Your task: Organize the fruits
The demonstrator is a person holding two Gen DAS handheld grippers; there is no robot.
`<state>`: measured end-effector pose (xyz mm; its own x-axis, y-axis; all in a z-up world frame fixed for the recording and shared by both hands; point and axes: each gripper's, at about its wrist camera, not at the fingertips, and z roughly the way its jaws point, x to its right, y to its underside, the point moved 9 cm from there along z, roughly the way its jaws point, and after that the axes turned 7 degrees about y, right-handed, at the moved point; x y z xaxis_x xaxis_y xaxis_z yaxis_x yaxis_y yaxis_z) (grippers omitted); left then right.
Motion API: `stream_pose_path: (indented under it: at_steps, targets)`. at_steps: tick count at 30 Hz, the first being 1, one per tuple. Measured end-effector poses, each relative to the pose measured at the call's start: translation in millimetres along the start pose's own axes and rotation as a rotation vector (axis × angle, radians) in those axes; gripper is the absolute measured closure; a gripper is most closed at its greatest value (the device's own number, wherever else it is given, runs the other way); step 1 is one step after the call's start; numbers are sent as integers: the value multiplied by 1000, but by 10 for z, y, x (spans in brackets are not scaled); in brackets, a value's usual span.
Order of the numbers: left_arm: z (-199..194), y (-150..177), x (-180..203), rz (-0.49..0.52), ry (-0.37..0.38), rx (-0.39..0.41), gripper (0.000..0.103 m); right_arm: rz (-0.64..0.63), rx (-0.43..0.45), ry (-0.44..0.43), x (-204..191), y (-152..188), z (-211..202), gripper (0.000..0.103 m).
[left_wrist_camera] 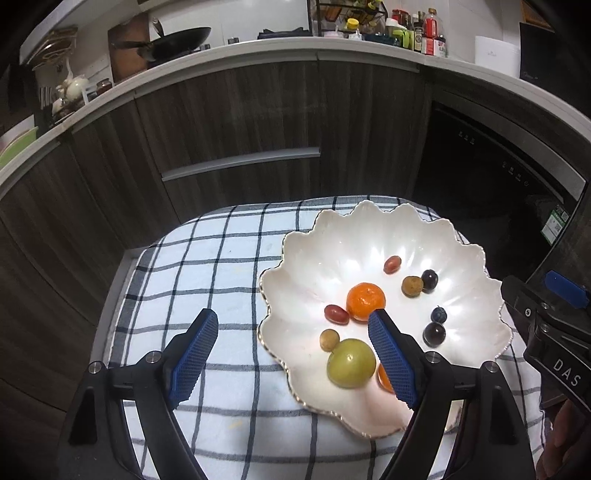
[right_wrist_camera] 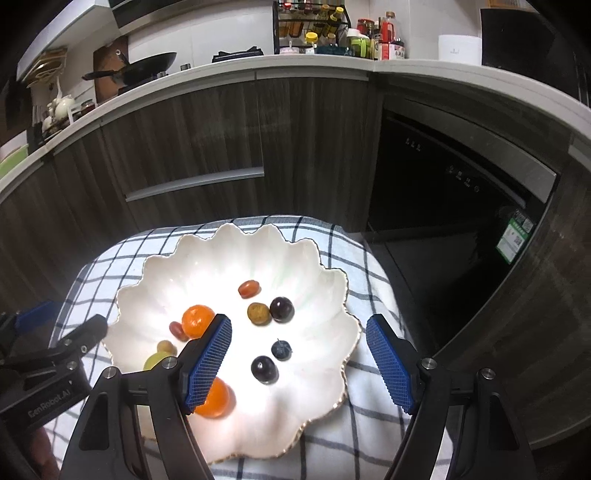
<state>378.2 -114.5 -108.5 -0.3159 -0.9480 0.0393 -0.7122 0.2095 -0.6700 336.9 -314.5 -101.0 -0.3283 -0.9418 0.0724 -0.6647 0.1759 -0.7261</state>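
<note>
A white scalloped bowl (left_wrist_camera: 461,295) (right_wrist_camera: 155,280) sits on a checked cloth. It holds a tangerine (left_wrist_camera: 365,301) (right_wrist_camera: 197,320), a green fruit (left_wrist_camera: 351,363), a second orange fruit (right_wrist_camera: 218,400), red cherry tomatoes (left_wrist_camera: 336,314) (right_wrist_camera: 249,288), brownish round fruits (left_wrist_camera: 412,286) (right_wrist_camera: 258,313), dark grapes (left_wrist_camera: 434,333) (right_wrist_camera: 263,369) and a blueberry (left_wrist_camera: 439,314) (right_wrist_camera: 281,349). My left gripper (left_wrist_camera: 291,350) is open and empty over the bowl's left rim. My right gripper (right_wrist_camera: 299,363) is open and empty above the bowl's right side.
The checked cloth (left_wrist_camera: 207,266) covers a small table. Dark wood cabinets (left_wrist_camera: 236,118) and a black appliance (left_wrist_camera: 487,177) stand behind it. The counter above holds a wok (left_wrist_camera: 177,42) and several bottles (left_wrist_camera: 417,33).
</note>
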Motion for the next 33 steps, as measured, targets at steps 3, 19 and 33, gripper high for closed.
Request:
stream_pose_path:
  at_steps: [3,19,33]
  targets:
    - [-106,34,-20,-4,-6,8,17,-2,13,-2,7,23,-116,27]
    - [-720,492,-198,-4,-44,-1,16,-29,38,-55,-131,327,-793,27]
    - [-1329,1123,-258,-23,-90,6,13,-63,57,-74,-155,776,-1367,27]
